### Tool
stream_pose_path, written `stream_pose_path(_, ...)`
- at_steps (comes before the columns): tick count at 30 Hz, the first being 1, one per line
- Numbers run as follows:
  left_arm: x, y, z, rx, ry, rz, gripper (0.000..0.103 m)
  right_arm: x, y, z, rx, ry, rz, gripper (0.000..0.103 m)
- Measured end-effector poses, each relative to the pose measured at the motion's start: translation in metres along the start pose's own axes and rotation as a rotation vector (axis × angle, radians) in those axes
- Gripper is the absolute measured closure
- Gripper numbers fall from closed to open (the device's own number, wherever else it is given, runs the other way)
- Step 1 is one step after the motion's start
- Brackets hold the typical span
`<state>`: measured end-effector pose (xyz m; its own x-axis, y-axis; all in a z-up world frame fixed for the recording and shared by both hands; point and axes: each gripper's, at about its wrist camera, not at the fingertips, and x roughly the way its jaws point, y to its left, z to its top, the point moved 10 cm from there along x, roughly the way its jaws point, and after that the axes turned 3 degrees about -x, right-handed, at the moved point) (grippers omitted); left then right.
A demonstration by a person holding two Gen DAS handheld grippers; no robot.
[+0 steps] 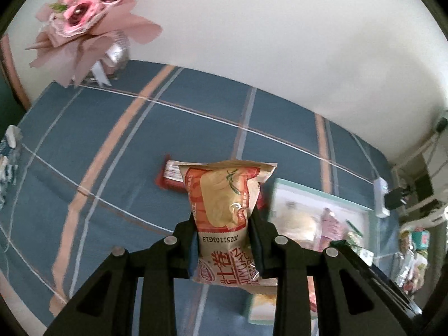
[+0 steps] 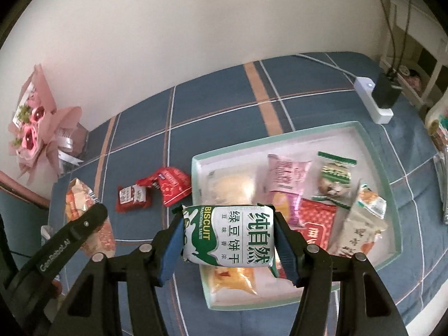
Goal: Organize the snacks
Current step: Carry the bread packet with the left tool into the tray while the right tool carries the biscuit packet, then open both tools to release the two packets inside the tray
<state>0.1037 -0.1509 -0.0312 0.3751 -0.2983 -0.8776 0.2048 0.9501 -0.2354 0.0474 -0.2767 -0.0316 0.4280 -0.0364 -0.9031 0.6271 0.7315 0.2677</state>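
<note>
Overhead, biscuit pack [image 2: 228, 236] crosses tray rim [image 2: 196, 184].

Two red packets [image 2: 156, 193], one tray [image 2: 372, 145], one bouquet [image 2: 36, 128].

Blue plaid cloth [image 2: 218, 117]; green-and-white biscuit pack [image 2: 228, 236]; mint-rimmed tray [image 2: 372, 151].

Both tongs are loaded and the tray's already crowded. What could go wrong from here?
1. The tray is packed on its right side; dropping the biscuit pack from the right tongs there may leave it perched on other packets or sliding out.
2. The left tongs pinch the orange snack bag low down, so its puffed top could swing or slip.
3. Two red packets lie beside the tray and might get knocked.
</note>
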Motion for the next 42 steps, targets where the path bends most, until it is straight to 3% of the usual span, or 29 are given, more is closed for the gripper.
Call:
stream_pose_path(17,0.017,-0.107,-0.049,0.233,0.079,-0.069,0.071,-0.017,-0.122,0.01,0.214,-0.008,-0.073,0.04)
stream_pose_path(25,0.043,-0.143,-0.066,0.327,0.102,-0.087,0.071,-0.011,-0.147,0.005,0.263,0.015,-0.074,0.039)
stream_pose_path(40,0.082,-0.143,-0.064,0.269,0.137,-0.115,0.07,0.034,-0.146,-0.012,0.291,0.124,-0.051,0.038)
stream_pose_path(42,0.084,-0.142,-0.065,0.26,0.15,-0.109,0.063,0.037,-0.149,-0.014,0.302,0.134,-0.058,0.038)
